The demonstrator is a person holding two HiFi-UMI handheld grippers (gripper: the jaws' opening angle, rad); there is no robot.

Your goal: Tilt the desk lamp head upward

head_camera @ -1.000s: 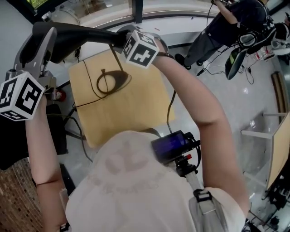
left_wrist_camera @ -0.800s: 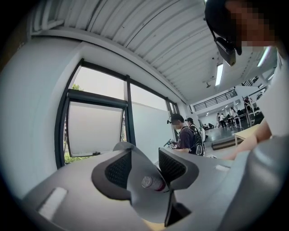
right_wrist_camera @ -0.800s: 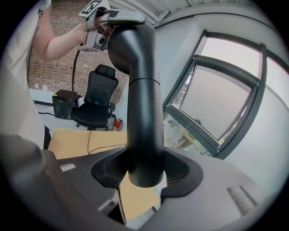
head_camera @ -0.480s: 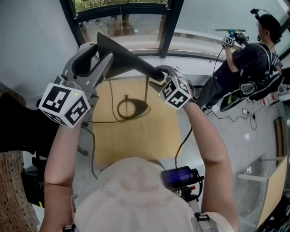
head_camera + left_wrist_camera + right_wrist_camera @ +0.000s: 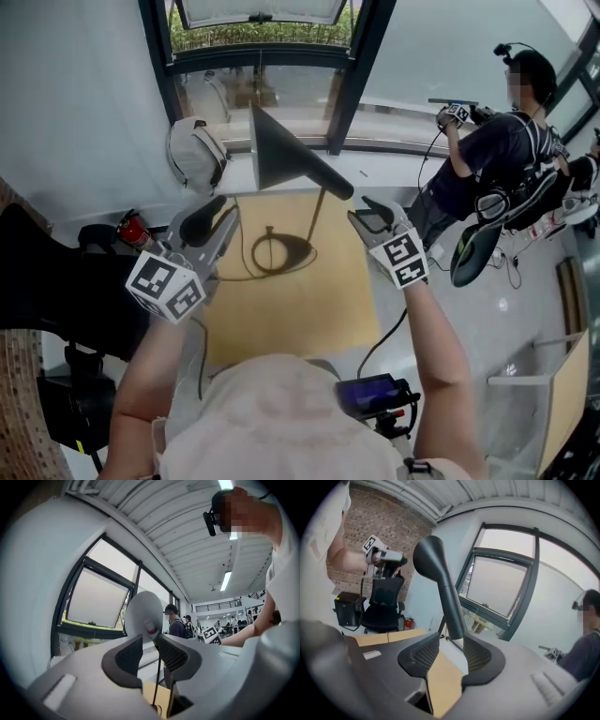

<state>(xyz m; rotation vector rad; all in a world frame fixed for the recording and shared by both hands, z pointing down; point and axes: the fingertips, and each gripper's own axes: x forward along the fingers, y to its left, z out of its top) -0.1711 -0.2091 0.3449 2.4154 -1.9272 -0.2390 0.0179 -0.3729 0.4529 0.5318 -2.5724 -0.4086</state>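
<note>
The desk lamp stands on the wooden table [image 5: 281, 314]. Its black cone head [image 5: 281, 155] sits on a thin stem [image 5: 317, 217] above an oval base [image 5: 279, 253]. My left gripper [image 5: 214, 217] hangs left of the stem, below the head and apart from it. In the left gripper view the head's white inside [image 5: 144, 616] faces my left gripper [image 5: 147, 641]. My right gripper [image 5: 367, 211] is just right of the cone's narrow end, not touching. In the right gripper view the black head [image 5: 436, 569] rises beyond my right gripper [image 5: 451, 641]. Both grippers' jaws have just been closing, with nothing between them.
A white backpack [image 5: 197, 150] lies on the window ledge behind the table. A red fire extinguisher [image 5: 134, 228] and a black chair [image 5: 42, 281] are at the left. A person [image 5: 492, 141] with grippers stands at the right. A cable [image 5: 246, 246] loops across the tabletop.
Both grippers have come off the lamp head and dropped back towards me, left and right of it. The head now stands free, its wide end turned left.
</note>
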